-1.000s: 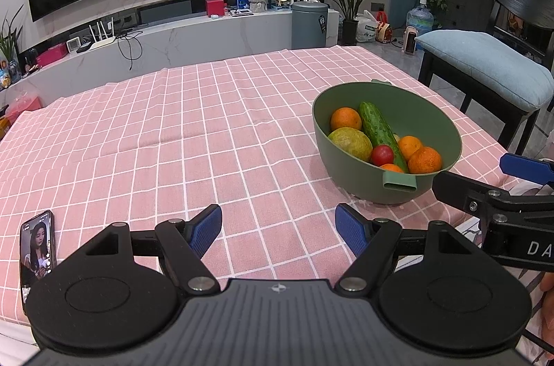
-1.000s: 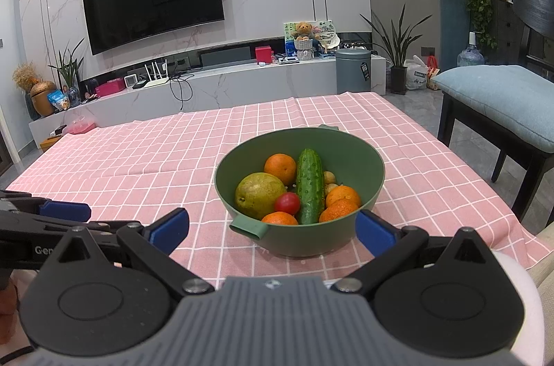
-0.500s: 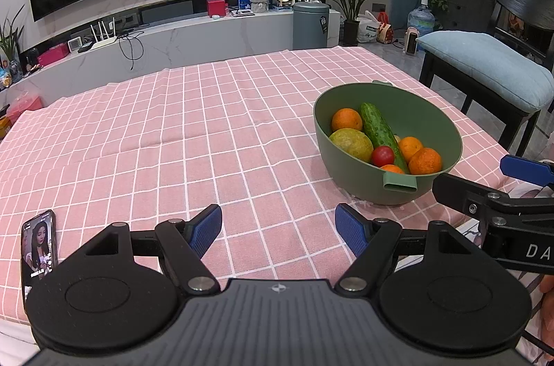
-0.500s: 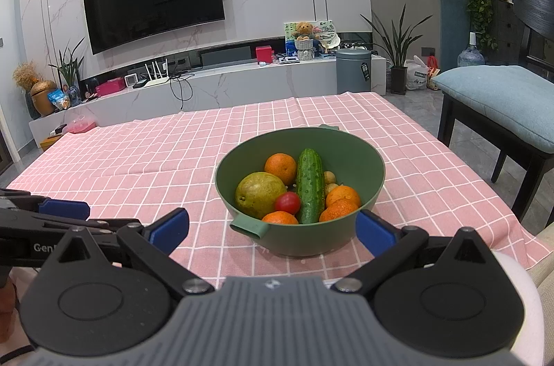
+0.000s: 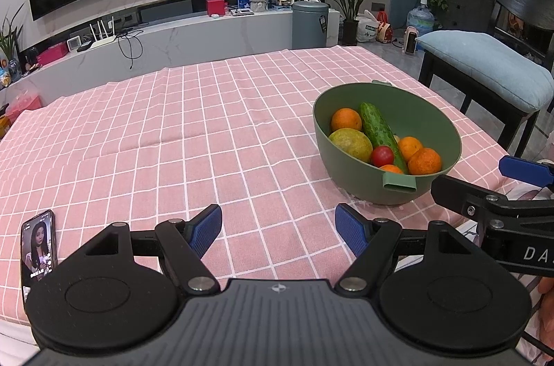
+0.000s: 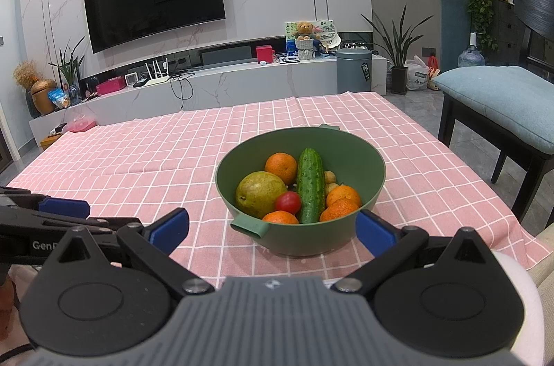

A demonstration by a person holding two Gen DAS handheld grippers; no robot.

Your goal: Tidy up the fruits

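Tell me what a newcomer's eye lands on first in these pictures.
First the green bowl on the pink checked tablecloth, piled with oranges, a cucumber, a red tomato and a yellow-green fruit. Both hand-held grippers, left and right, hang open and empty before it. A lit phone lies at the near left edge.

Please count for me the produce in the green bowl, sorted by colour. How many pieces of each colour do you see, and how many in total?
Orange: 4 mandarins
Green: 1 cucumber
Yellow-green: 1 large round fruit
Red: 1 tomato
Pale yellow: 2 small fruits, partly hidden
Total: 9 visible in the green bowl
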